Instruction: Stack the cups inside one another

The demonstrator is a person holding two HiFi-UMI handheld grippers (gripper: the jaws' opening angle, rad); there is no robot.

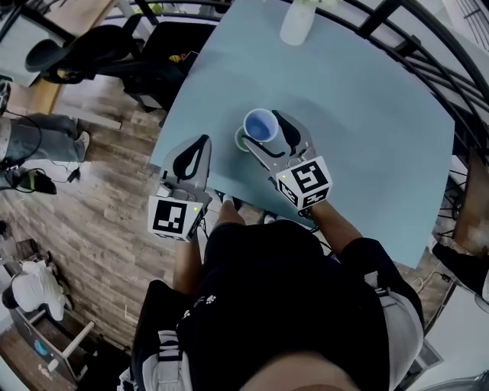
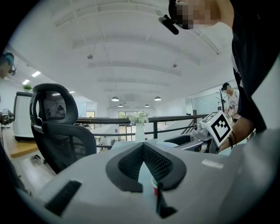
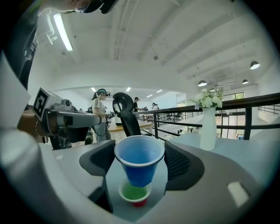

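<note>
My right gripper is shut on a blue cup, holding it by the rim, upright and clear of the table. Directly beneath it a smaller red cup with a green inside stands on the light blue table. The blue cup's base hangs just above the red cup's mouth. At the table's left edge my left gripper is shut, its tips meeting with nothing between them. A sliver of the red cup shows past its right finger.
A white vase with flowers stands at the table's far edge. A black office chair is off to the left on the wooden floor. A dark railing runs behind the table.
</note>
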